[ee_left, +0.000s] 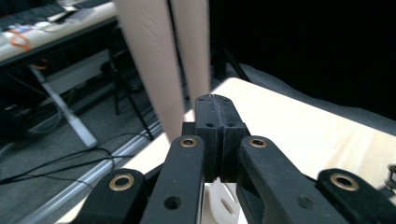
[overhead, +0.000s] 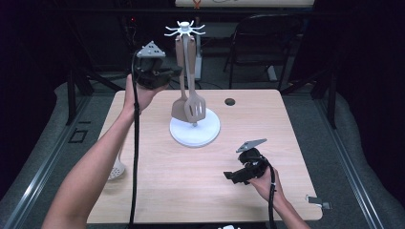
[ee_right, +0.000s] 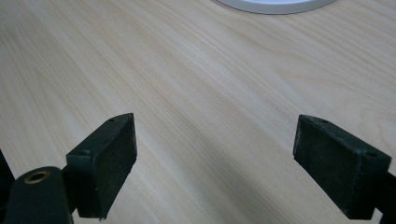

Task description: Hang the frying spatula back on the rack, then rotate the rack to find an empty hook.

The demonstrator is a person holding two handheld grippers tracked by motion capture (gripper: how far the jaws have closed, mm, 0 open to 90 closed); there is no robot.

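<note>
A white rack [overhead: 185, 30] with hooked arms rises from a round white base [overhead: 205, 135] on the wooden table [overhead: 157, 186]. Two beige spatulas hang from it, one solid [overhead: 178, 110] and one slotted [overhead: 196, 108]. My left gripper [overhead: 175, 70] is held high beside their handles, jaws pressed together with nothing between them. In the left gripper view the shut jaw tips [ee_left: 215, 100] sit just short of the two beige handles [ee_left: 154, 60]. My right gripper [overhead: 230, 175] hovers low over the table's near right part, open [ee_right: 215, 154] and empty, with the base's rim [ee_right: 275, 4] ahead of it.
A white slotted spoon [overhead: 116, 170] lies near the table's left edge, partly hidden by the left forearm. A small metal clip [overhead: 319, 202] sits at the near right corner. A cable hole [overhead: 230, 101] marks the far side. A dark chair [overhead: 267, 43] stands beyond the table.
</note>
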